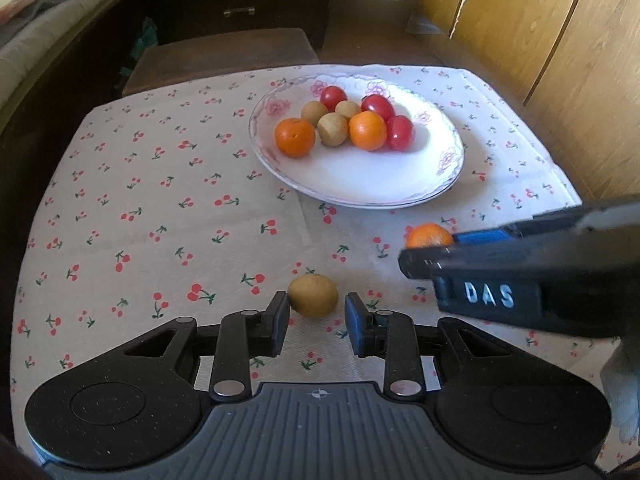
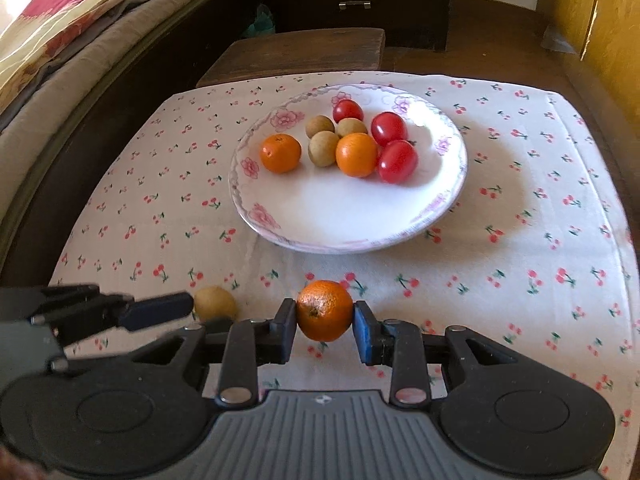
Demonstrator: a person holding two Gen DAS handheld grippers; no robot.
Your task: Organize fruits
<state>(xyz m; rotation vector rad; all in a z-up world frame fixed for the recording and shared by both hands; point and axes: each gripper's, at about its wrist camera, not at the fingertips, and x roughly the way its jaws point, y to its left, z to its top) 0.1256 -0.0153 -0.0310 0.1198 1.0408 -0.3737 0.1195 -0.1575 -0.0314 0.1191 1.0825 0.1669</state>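
Between right gripper jaws: orange, clamped, stem end toward camera. Left gripper: jaws apart around brown fruit, long axis crosswise.

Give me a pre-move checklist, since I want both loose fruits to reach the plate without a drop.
1. Right gripper shut on the orange, both pads touching: ok.
2. Left gripper around the brown fruit: not ok; a gap shows at the right pad.
3. Bare space on the plate near its front rim: ok.
4. Grippers clear of each other: cannot tell; they are close side by side.
5. Orange lifted off the tablecloth: cannot tell.
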